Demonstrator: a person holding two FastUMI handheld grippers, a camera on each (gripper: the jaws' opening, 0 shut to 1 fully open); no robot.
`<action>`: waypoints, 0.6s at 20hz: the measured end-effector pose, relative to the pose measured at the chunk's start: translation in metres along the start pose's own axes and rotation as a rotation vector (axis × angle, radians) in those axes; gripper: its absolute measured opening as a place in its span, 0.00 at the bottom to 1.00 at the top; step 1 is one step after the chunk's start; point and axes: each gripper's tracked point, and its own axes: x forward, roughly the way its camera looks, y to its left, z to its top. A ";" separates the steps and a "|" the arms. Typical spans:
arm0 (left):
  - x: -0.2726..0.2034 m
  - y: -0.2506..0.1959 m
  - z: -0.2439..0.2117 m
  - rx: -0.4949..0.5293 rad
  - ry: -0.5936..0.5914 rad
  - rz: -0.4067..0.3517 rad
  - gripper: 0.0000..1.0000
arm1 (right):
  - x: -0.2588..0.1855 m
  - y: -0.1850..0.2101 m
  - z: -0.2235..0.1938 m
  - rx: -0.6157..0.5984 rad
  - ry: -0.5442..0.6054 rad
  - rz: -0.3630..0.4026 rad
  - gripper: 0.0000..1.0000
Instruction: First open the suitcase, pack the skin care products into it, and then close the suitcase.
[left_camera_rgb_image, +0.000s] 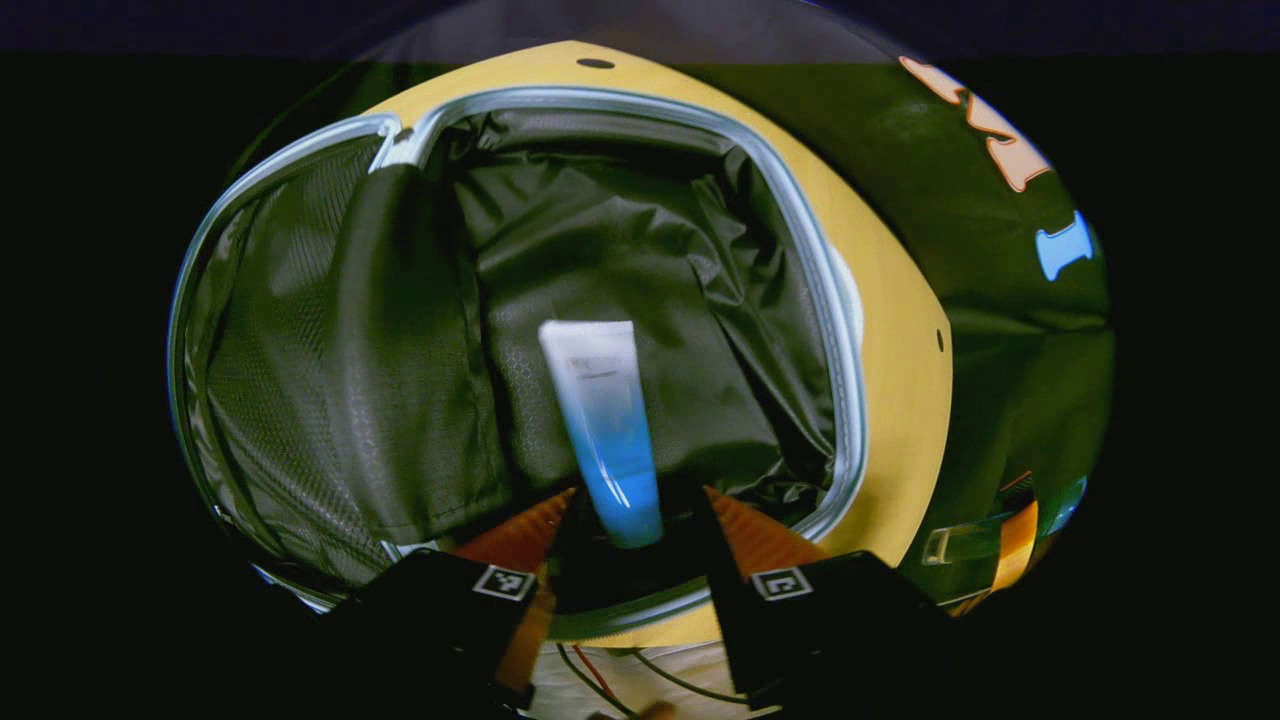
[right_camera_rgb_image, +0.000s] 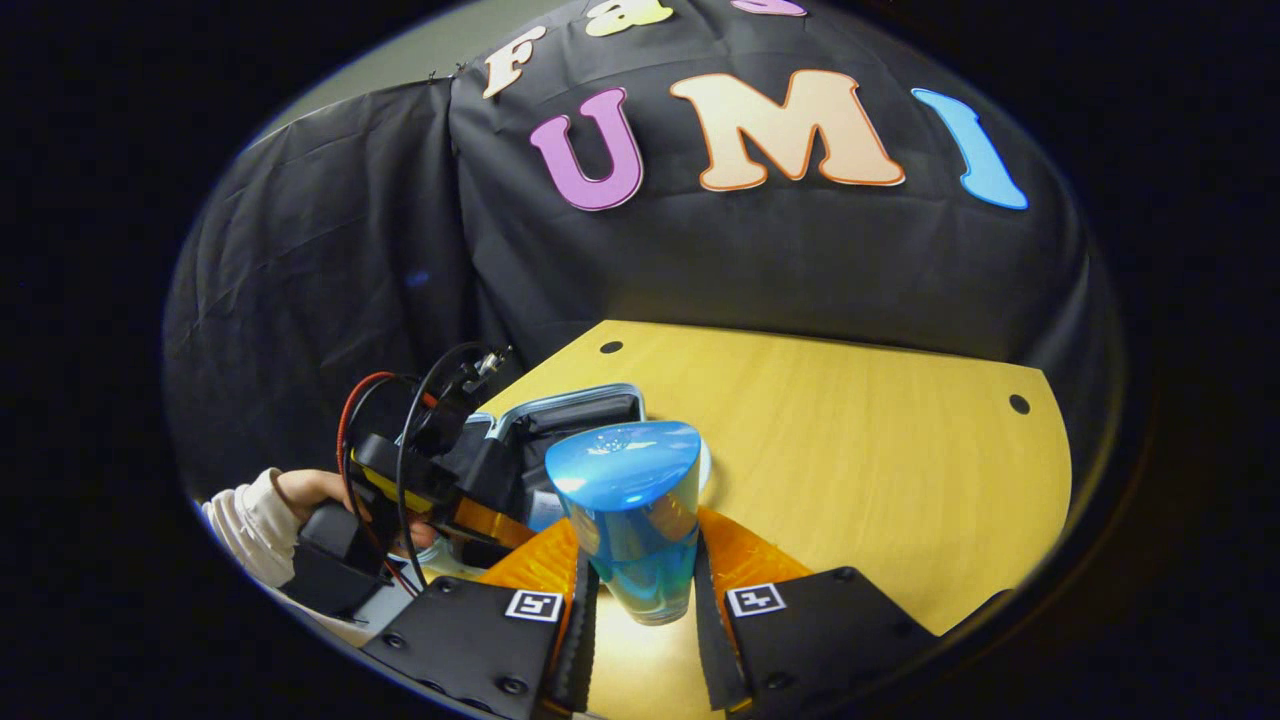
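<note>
In the left gripper view we see the left gripper (left_camera_rgb_image: 632, 545) holding a tube (left_camera_rgb_image: 604, 425). Its jaws are squeezed tight on the blue end of the tube, one on each side. The tube is white at the far end and blue near the jaws. It sticks out over the open suitcase (left_camera_rgb_image: 845, 330). We cannot tell if the tube touches the dark lining (left_camera_rgb_image: 620, 240) below it. The suitcase has a pale zip rim and lies on the yellow desk (left_camera_rgb_image: 900, 360). A mesh pocket (left_camera_rgb_image: 270, 330) sits in the half of the suitcase to the left of the tube.

In the right gripper view we see the right gripper (right_camera_rgb_image: 640, 590) holding a blue bottle (right_camera_rgb_image: 630, 515). Its jaws press on both sides of the bottle. The bottle is clear blue with a rounded top, and it is over the desk (right_camera_rgb_image: 850, 420). The suitcase (right_camera_rgb_image: 575, 410) lies just behind the bottle, at the near left part of the desk. The left gripper (right_camera_rgb_image: 470, 505) is over the suitcase, to the left of the bottle. A hand (right_camera_rgb_image: 305, 490) in a pale sleeve (right_camera_rgb_image: 250, 525) holds it. Red and black wires (right_camera_rgb_image: 385, 420) loop up from it.
</note>
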 end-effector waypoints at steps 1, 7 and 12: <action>-0.008 -0.003 0.002 0.003 -0.027 -0.005 0.77 | 0.008 0.007 0.000 -0.009 0.013 0.011 0.45; -0.088 0.025 0.023 0.040 -0.252 0.042 0.96 | 0.055 0.040 -0.011 -0.055 0.110 0.059 0.45; -0.145 0.084 0.029 -0.108 -0.390 0.048 0.95 | 0.093 0.052 -0.033 -0.116 0.209 0.068 0.45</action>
